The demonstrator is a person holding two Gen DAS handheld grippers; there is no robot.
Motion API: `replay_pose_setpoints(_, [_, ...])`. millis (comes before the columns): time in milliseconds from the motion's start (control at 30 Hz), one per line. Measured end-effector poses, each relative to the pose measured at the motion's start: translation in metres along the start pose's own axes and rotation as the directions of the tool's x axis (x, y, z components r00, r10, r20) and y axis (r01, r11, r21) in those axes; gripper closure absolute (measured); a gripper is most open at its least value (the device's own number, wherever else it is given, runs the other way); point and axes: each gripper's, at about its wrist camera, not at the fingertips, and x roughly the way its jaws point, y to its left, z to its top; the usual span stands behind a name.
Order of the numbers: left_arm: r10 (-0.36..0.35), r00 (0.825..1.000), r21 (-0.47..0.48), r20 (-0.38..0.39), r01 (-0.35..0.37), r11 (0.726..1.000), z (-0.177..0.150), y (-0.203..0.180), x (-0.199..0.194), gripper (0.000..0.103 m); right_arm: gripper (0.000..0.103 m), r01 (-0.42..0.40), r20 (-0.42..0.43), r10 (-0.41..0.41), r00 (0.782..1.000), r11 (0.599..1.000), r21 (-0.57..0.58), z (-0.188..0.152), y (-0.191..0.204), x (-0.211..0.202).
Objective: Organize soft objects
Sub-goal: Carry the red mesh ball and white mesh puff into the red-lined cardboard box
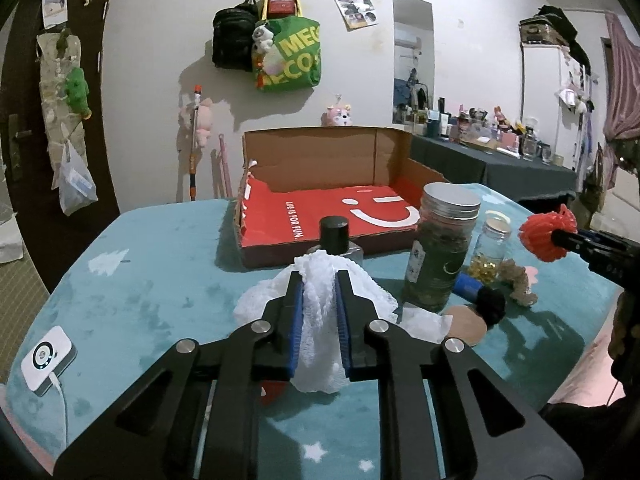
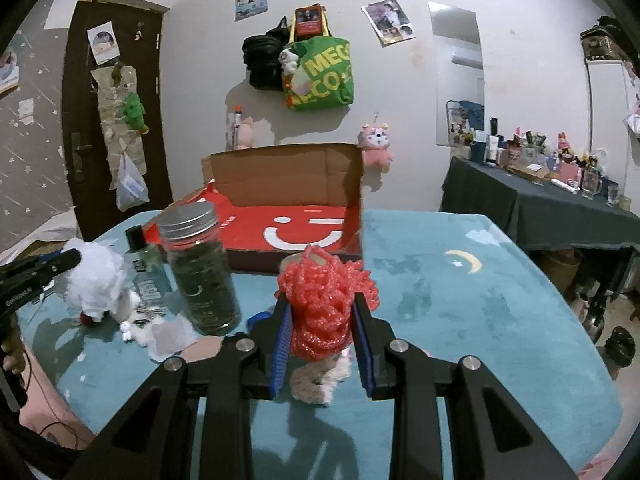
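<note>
My left gripper (image 1: pixel 319 280) is shut on a white mesh puff (image 1: pixel 320 312) and holds it above the teal table, in front of the open cardboard box (image 1: pixel 320 160) with a red smiley liner. It also shows in the right wrist view as a white puff (image 2: pixel 96 276). My right gripper (image 2: pixel 320 300) is shut on a red mesh puff (image 2: pixel 326 300), lifted above a beige knitted soft toy (image 2: pixel 316 380). In the left wrist view the red puff (image 1: pixel 544 232) hangs at the right, above the beige toy (image 1: pixel 518 276).
A tall jar with a metal lid (image 1: pixel 440 248), a small jar of yellow capsules (image 1: pixel 490 248), a black-capped bottle (image 1: pixel 334 236), a blue tube (image 1: pixel 468 284) and a round pad (image 1: pixel 466 324) stand before the box. A white device (image 1: pixel 46 360) lies at the table's left edge.
</note>
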Motion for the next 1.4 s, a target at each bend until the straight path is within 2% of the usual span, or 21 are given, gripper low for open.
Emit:
replay_pose_setpoints(267, [0.041, 0.999, 0.015, -0.01, -0.041, 0.999, -0.003, 0.011, -0.003, 0.09, 0.072, 0.036, -0.003, -0.036, 0.999, 0.999, -0.005, 0.003, -0.011, 0.002])
replay_pose_setpoints(467, [0.079, 0.997, 0.024, -0.01, -0.079, 0.997, 0.007, 0.027, 0.005, 0.09, 0.072, 0.062, -0.015, -0.062, 0.998, 0.997, -0.035, 0.009, -0.017, 0.012])
replay_pose_setpoints(700, [0.054, 0.997, 0.028, -0.05, -0.053, 0.998, 0.026, 0.05, 0.035, 0.09, 0.072, 0.053, -0.055, -0.056, 0.997, 0.997, -0.047, 0.025, -0.034, 0.035])
replay_pose_setpoints(833, [0.049, 0.997, 0.042, -0.062, -0.047, 0.998, 0.036, 0.058, 0.051, 0.09, 0.072, 0.021, -0.08, -0.025, 0.996, 0.999, -0.048, 0.038, -0.042, 0.053])
replay_pose_setpoints(1233, [-0.043, 0.997, 0.077, -0.062, 0.048, 0.996, 0.078, 0.066, 0.086, 0.09, 0.072, -0.103, -0.138, 0.093, 0.986, 0.992, -0.067, 0.069, -0.037, 0.096])
replay_pose_setpoints(1400, [-0.107, 0.992, 0.084, -0.072, 0.113, 0.99, 0.096, 0.062, 0.101, 0.09, 0.072, -0.148, -0.164, 0.135, 0.977, 0.986, -0.071, 0.083, -0.032, 0.112])
